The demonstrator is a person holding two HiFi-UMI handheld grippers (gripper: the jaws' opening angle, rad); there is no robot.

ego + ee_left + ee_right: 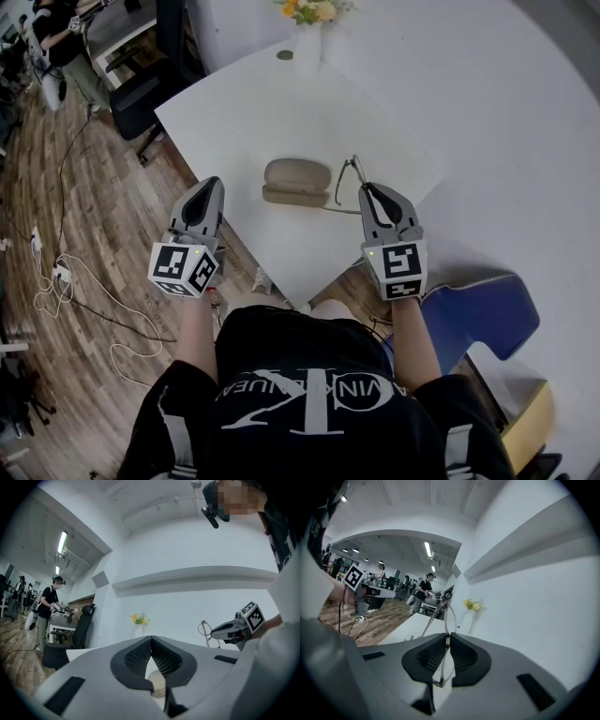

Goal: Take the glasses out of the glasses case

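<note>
Clamped on the frame of the glasses (446,616), the right gripper (447,642) has its jaws pressed together on the thin rim. It holds them upright above the white table (281,103). In the head view the glasses (344,181) hang at about 3 o'clock from the glasses case (296,181), close beside it but not touching. The case lies near the table's middle with its lid apparently down. At about 8 o'clock from the case, the left gripper (210,185) hovers with its jaws together on nothing. A vase of flowers (307,28) stands at 12 o'clock on the far edge. I judge the removal itself done, since the glasses are clear of the case. Only setting them down seems left.
</note>
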